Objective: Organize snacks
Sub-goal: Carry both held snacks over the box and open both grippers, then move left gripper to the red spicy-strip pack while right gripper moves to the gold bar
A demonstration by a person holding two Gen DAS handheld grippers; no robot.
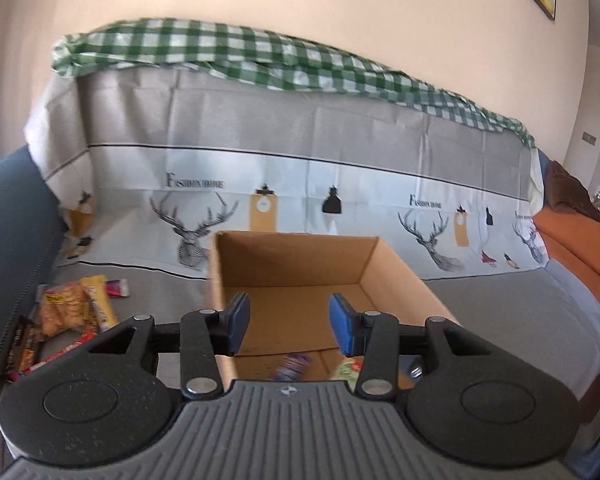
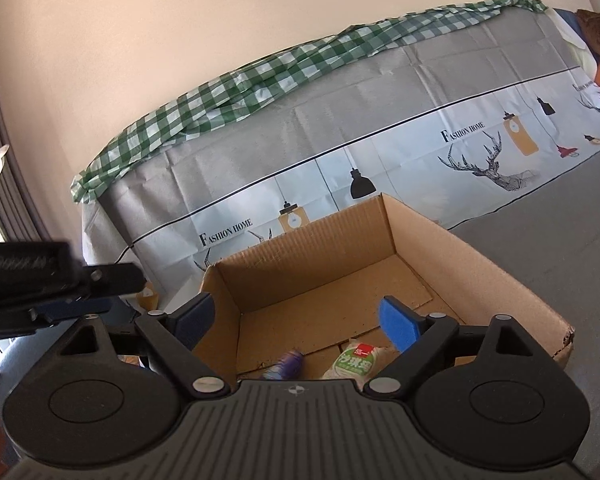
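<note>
hovering above the near rim of an open cardboard box (image 1: 400,272), the left gripper (image 1: 289,322) has its blue pads parted with nothing between them. the right gripper (image 2: 296,322) is spread wider, also empty, one finger outside the box's left wall and the other over its interior. the box sits on a sofa draped in a grey printed cover (image 1: 300,128), a green checked cloth (image 1: 240,52) along the backrest. two snack packets lie on the box floor at its near edge: a purple one (image 2: 286,364) and a green-and-white one (image 2: 356,364), side by side, with most of the floor bare behind them. left of the box, a loose pile of snacks (image 1: 72,312) rests on the seat near the blue armrest (image 1: 12,216); at least five wrappers show, though blur prevents an exact count. the seat right of the box lies open.
</note>
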